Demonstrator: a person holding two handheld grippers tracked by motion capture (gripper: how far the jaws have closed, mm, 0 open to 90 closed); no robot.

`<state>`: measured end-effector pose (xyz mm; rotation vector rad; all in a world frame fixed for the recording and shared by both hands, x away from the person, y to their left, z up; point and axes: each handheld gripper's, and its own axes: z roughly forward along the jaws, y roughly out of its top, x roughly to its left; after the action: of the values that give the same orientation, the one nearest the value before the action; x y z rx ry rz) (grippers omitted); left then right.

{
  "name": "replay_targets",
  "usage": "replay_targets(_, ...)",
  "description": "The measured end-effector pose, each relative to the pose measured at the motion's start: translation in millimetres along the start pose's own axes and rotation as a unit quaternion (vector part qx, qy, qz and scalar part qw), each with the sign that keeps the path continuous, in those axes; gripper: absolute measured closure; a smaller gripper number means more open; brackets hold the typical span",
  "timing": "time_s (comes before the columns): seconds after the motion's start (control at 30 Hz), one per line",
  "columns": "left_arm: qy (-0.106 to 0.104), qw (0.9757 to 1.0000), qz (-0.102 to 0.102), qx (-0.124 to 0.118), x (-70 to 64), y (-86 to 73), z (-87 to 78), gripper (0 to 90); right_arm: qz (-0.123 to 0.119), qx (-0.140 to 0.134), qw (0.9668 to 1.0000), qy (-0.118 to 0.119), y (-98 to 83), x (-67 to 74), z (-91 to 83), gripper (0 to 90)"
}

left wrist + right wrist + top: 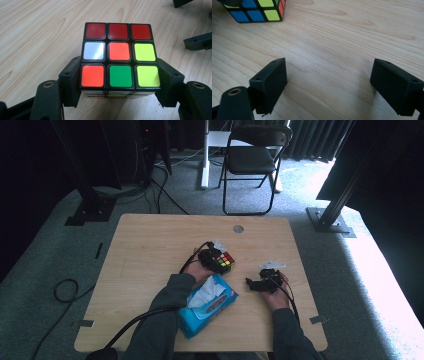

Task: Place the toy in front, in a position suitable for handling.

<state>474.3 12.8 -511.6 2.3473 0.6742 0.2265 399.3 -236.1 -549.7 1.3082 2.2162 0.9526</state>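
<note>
Two black hand-held grippers are at work over a light wooden table (150,245) with rounded corners. The left gripper (119,82) has its jaws pressed against the two opposite sides of a colour-stickered puzzle cube with a black frame (119,56), so the cube sits clamped between them. In the left gripper view the cube's upper face shows a row of three red squares farthest from the camera, then white, orange and yellow, then orange, green and yellow nearest it. In the high view the cube (225,262) lies near the middle of the table, somewhat toward its right edge. The right gripper (329,80) has its jaws spread wide with bare wood between them; it sits well apart from the cube, closer to the table's right edge. Just beside the left hand, toward the near edge, lies a blue soft pack of tissues (207,306) with white tissue showing from its top.
</note>
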Motion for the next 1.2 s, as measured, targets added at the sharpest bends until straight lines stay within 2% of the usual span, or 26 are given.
replay_targets(0.13, 0.006, 1.0000, 0.001, -0.002, -0.6, -0.4, -1.3, 31.8, 0.000, 0.000, 1.0000, 0.000, 0.0, 0.0, 0.0, 13.6)
replay_targets(0.27, 0.008, 0.9998, -0.005, -0.018, 0.1, 1.7, -7.1, 26.3, 0.000, 0.000, 1.0000, 0.000, 0.0, 0.0, 0.0, 13.6)
replay_targets(0.43, 0.015, 0.9996, -0.006, -0.023, -0.1, 3.7, -16.5, 25.4, 0.000, 0.000, 1.0000, 0.000, 0.0, 0.0, 0.0, 13.6)
replay_targets(0.7, 0.011, 0.9993, -0.013, -0.033, 2.9, 5.4, -32.5, 26.5, 0.000, 0.000, 1.0000, 0.000, 0.0, 0.1, 0.0, 13.6)
replay_targets(0.87, 0.002, 0.9989, -0.021, -0.042, 1.1, 1.7, -39.8, 31.0, 0.000, 0.000, 1.0000, 0.000, -0.1, 0.1, -0.1, 13.6)
replay_targets(1.1, 0.001, 0.9982, -0.026, -0.054, -2.2, -0.3, -54.6, 34.6, 0.000, 0.000, 1.0000, 0.000, -0.1, 0.1, -0.1, 13.6)
replay_targets(1.2, 0.007, 0.9983, -0.025, -0.052, -3.2, -0.2, -59.1, 34.7, 0.000, 0.000, 1.0000, 0.000, 0.0, 0.1, -0.1, 13.6)
